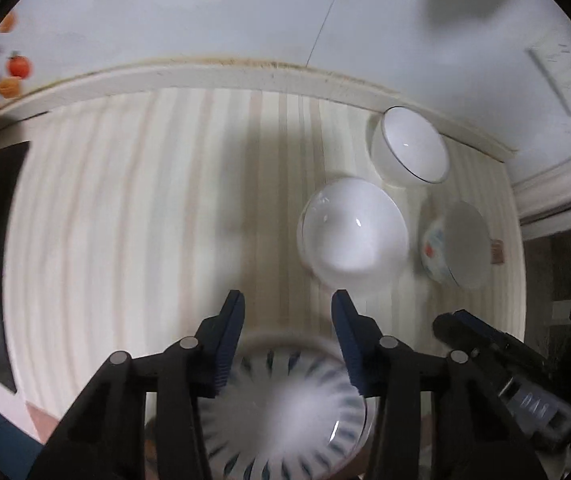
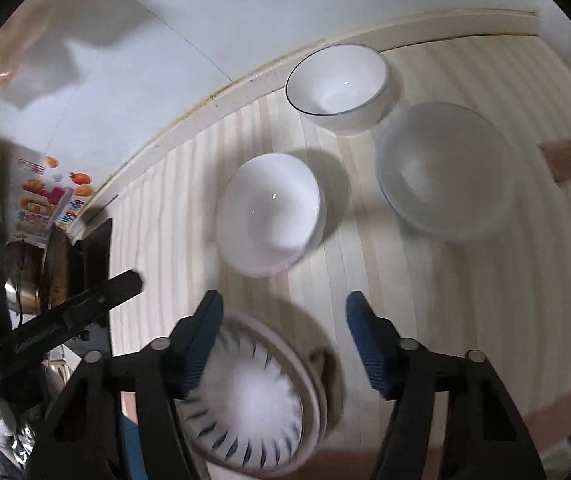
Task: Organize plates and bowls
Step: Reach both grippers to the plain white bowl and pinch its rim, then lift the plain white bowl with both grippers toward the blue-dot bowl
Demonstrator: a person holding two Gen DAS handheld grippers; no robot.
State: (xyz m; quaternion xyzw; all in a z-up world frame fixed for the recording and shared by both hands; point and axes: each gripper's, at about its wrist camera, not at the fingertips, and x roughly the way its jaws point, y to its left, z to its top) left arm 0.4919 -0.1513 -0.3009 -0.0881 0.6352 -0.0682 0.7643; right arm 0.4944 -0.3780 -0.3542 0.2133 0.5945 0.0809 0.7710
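White glazed ware makes up the whole set on the pale striped wooden tabletop. A shallow white dish with dark blue radial strokes around its rim lies nearest, directly below both tools; in the right wrist view it appears to rest in a plain white plate, though blur leaves the stacking uncertain. Beyond it stands a plain white round bowl, upright and apart from the others. Behind that, near the table's back edge, sits a white bowl with a thin dark line along its rim. To the right stands a white bowl with a red and blue pattern on its outer wall, which the right wrist view shows only as a blurred pale bowl.

The left gripper, black with blue pads, hangs above the patterned dish with its jaws partly apart and nothing between the pads. The right gripper hangs likewise, jaws somewhat wider, pads bare and clear of the dish. Each tool also shows in the other's view at the frame edge.

A white wall rises behind the table. A fruit-printed package and a metal pot stand off the table's left end.
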